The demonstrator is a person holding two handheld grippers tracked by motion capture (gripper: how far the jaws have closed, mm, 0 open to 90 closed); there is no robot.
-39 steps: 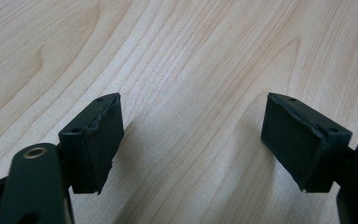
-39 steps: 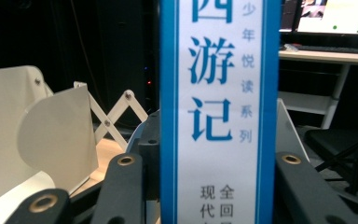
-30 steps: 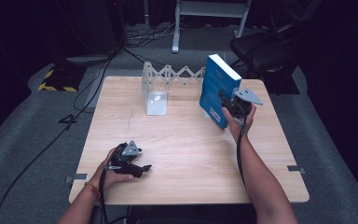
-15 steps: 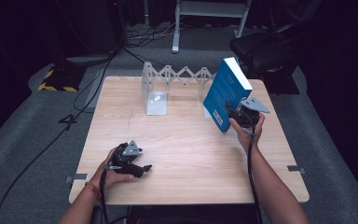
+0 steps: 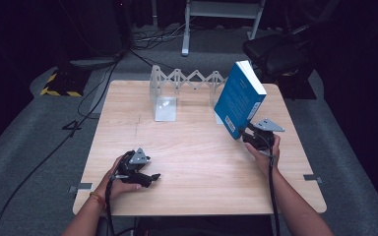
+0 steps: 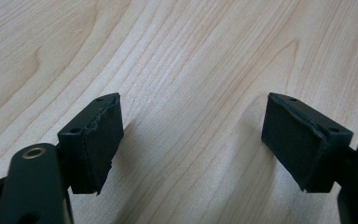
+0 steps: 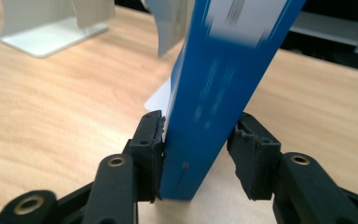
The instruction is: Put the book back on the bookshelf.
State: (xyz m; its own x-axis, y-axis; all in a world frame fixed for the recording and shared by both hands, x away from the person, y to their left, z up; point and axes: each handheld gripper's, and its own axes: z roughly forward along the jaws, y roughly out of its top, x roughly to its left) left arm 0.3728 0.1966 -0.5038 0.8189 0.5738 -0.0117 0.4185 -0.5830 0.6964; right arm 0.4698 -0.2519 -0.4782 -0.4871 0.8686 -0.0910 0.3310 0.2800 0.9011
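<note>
Blue and thick, the book tips over near the right edge of the table, with its top leaning away toward the far right corner. The right gripper has it by the bottom end. In the right gripper view the book sits between the two black jaws; the jaws have just been closing in, the left one touches the cover, and the other looks a tiny bit off it, so the hold seems loose. Just behind the book stands a folding metal book rack along the far edge, with a flat metal plate at its left end. The left gripper rests near the front edge, its jaws wide apart with only bare wood between them. I think the step here is moving the book, maybe to stand it in the rack or lay it down. Next the right jaws need a firm squeeze, then a slow, steady move so the book does not slip or fall.
</note>
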